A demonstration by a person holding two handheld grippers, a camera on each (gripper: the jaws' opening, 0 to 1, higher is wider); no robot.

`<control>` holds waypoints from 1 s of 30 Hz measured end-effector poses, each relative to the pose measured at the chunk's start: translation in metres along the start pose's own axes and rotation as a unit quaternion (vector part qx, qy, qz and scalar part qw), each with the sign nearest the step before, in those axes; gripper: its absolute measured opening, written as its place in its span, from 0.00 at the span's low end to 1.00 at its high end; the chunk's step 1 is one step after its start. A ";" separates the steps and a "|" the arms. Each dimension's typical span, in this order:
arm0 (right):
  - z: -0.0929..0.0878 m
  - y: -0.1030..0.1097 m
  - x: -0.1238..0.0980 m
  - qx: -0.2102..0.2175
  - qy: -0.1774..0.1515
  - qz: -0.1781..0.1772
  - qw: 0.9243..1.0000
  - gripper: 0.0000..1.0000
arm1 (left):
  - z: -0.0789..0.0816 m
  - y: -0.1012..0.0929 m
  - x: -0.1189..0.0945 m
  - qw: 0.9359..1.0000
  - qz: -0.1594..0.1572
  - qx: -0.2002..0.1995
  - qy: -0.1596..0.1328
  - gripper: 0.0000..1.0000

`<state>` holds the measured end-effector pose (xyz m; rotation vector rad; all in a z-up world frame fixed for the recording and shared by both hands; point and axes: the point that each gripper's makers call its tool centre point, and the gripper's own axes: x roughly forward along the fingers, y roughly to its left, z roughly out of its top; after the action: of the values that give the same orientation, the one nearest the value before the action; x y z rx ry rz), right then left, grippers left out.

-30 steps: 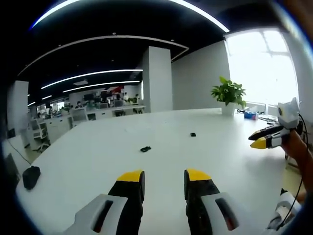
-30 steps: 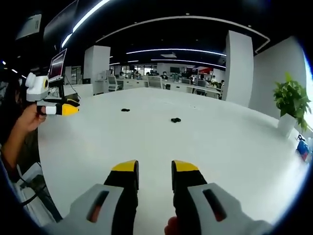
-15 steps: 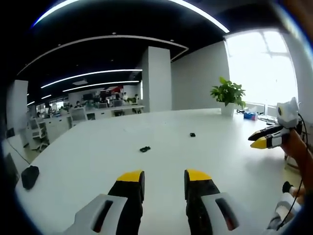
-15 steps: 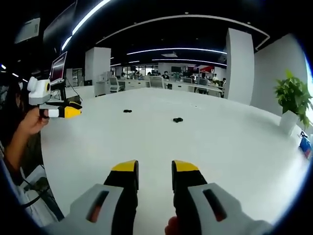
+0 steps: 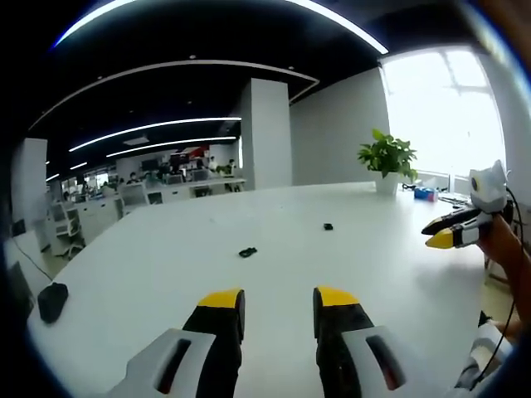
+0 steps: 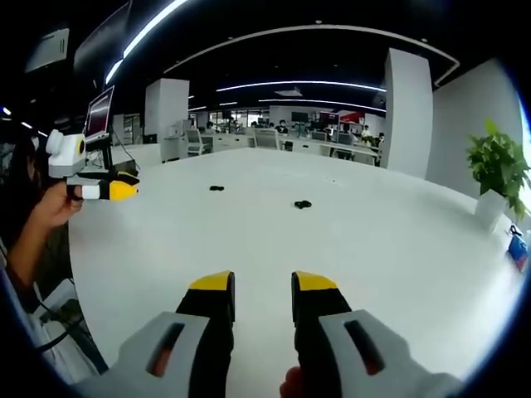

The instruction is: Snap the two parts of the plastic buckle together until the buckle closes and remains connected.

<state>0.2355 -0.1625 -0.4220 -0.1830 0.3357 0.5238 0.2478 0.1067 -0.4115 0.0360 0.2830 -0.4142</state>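
Observation:
Two small black buckle parts lie apart on the white table (image 5: 166,274). In the left gripper view one part (image 5: 247,252) is nearer and the other part (image 5: 328,226) lies further back to the right. The right gripper view has one part (image 6: 302,204) ahead and the other part (image 6: 216,188) further left. My left gripper (image 5: 278,300) is open over the near table, well short of both parts and holding nothing. My right gripper (image 6: 262,283) is likewise open and holds nothing. Each gripper appears at the other view's edge: right gripper (image 5: 452,232), left gripper (image 6: 104,189).
A potted plant (image 5: 387,157) stands at the table's far edge, also visible as the plant (image 6: 498,170). A black object (image 5: 51,300) lies near the table's left edge. A monitor (image 6: 98,112) stands behind the hand holding the left gripper. Office desks fill the background.
Both views have shifted only slightly with the hands. The buckle parts have stayed where they lay, and both grippers remain open with nothing in them.

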 end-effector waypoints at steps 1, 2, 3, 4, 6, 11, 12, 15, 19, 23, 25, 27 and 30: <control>-0.001 0.000 0.000 0.001 0.000 0.000 1.000 0.26 | -0.001 0.000 0.000 1.000 0.000 0.000 0.001 0.33; -0.002 -0.001 0.000 0.000 0.001 -0.001 1.000 0.26 | -0.001 0.000 0.000 1.000 -0.001 -0.001 0.001 0.33; -0.002 -0.002 0.000 0.000 0.002 -0.002 1.000 0.26 | -0.001 0.000 0.000 1.000 0.000 -0.001 0.001 0.33; -0.003 -0.002 -0.001 0.002 0.001 -0.002 1.000 0.26 | -0.001 0.001 -0.001 1.000 0.000 -0.001 0.000 0.33; -0.004 -0.002 -0.001 0.006 0.000 -0.002 1.000 0.26 | -0.002 0.002 -0.002 1.000 0.001 -0.003 -0.003 0.33; -0.003 -0.003 -0.002 0.005 -0.001 -0.004 1.000 0.26 | -0.005 0.004 -0.002 1.000 0.002 -0.008 -0.001 0.33; -0.003 -0.003 -0.002 0.005 -0.001 -0.004 1.000 0.26 | -0.006 0.004 -0.002 1.000 0.001 -0.008 0.000 0.33; -0.003 -0.002 -0.002 0.005 0.000 -0.001 1.000 0.26 | -0.008 0.004 -0.002 1.000 0.003 -0.007 0.002 0.33; -0.005 -0.002 -0.001 0.007 0.001 -0.001 1.000 0.26 | -0.006 0.004 -0.004 1.000 0.003 -0.006 0.000 0.34; -0.005 -0.002 -0.001 0.008 0.002 -0.001 1.000 0.26 | -0.005 0.004 -0.004 1.000 0.002 -0.005 0.000 0.34; -0.005 -0.001 -0.001 0.008 0.002 -0.001 1.000 0.26 | -0.005 0.003 -0.004 1.000 0.002 -0.005 0.000 0.34; -0.004 -0.001 -0.001 0.007 0.001 -0.001 1.000 0.26 | -0.004 0.003 -0.004 1.000 0.001 -0.005 -0.001 0.34; -0.002 -0.001 -0.002 0.004 0.001 -0.004 1.000 0.26 | -0.004 0.003 -0.004 1.000 0.001 -0.005 0.001 0.34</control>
<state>0.2339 -0.1646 -0.4229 -0.1775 0.3379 0.5152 0.2446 0.1112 -0.4144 0.0267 0.2869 -0.4103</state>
